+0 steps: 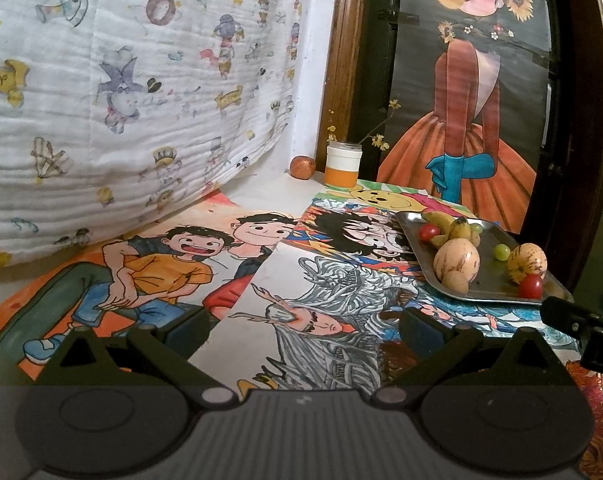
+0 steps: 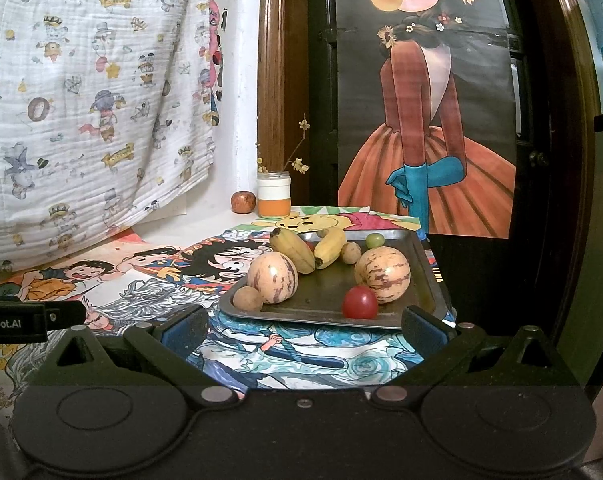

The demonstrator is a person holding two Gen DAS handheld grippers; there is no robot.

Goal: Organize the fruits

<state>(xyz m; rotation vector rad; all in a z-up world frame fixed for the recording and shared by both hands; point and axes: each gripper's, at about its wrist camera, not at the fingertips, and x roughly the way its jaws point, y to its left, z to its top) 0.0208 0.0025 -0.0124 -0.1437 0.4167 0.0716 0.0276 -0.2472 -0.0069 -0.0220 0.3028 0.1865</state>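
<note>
A metal tray [image 2: 417, 276] at centre frame on the drawing-covered worktop [image 2: 301, 360] holds two striped pale melons [image 2: 272, 278], two yellow bananas [image 2: 291, 250] slanting toward each other, a red tomato [image 2: 360, 302] and a green grape [image 2: 375, 240]. The right gripper [image 2: 303, 326] hovers level before it, fingers spread, empty. The left gripper [image 1: 303, 326], fingers also spread, faces drawings.

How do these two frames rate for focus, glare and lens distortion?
Left wrist: heavy fisheye bending of the door frame, dark corners, tray soft near the right edge, left gripper open. Right wrist: tray central and sharp, small highlights on the tomato and the striped melons, same barrel distortion, right gripper open.
</note>
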